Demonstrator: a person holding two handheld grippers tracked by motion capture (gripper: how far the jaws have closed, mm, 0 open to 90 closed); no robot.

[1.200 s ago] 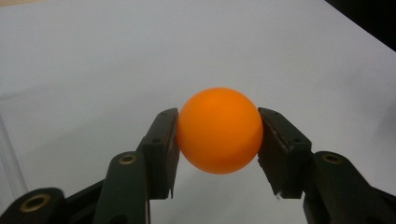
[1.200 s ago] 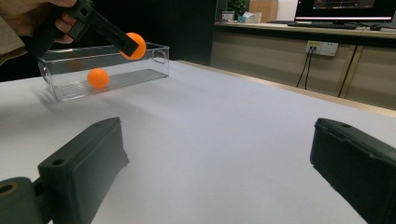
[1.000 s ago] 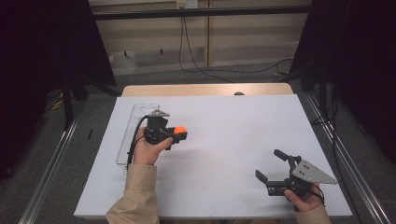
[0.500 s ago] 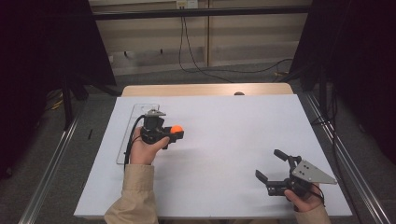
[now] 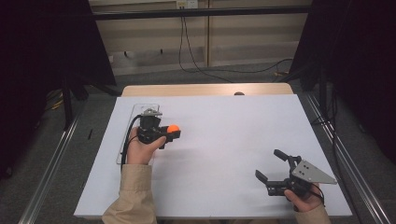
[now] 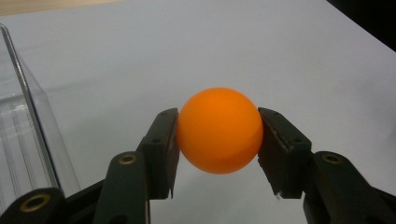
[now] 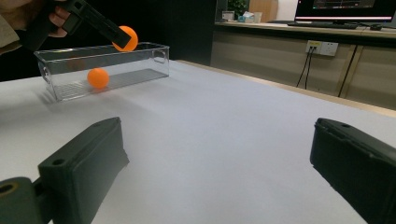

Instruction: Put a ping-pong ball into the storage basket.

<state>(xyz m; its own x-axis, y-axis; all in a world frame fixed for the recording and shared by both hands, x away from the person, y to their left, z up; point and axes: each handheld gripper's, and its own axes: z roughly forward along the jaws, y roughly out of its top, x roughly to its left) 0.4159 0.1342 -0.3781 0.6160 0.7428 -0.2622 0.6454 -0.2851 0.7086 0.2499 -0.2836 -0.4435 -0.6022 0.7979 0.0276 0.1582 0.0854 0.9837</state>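
Note:
An orange ball point(image 6: 219, 129) is clamped between the two black jaws of my left gripper point(image 6: 219, 142). In the high view that gripper point(image 5: 172, 132) hovers with the ball point(image 5: 173, 128) just right of a clear plastic bin point(image 5: 135, 110) at the table's left. In the right gripper view the held ball point(image 7: 127, 37) hangs above the near rim of the bin point(image 7: 156, 55). A second orange ball point(image 7: 98, 78) lies inside the bin. My right gripper point(image 5: 272, 164) rests at the near right, jaws wide apart with nothing between them point(image 7: 219, 172).
A white board point(image 5: 233, 135) covers the table, and a strip of wood point(image 5: 205, 89) shows at its far edge. Metal rails point(image 5: 345, 154) run along both sides. Cables point(image 5: 196, 65) lie on the floor beyond, and dark curtains hang left and right.
My left gripper has carried the orange ball slightly to the left, closer to the bin. The right gripper has stayed put.

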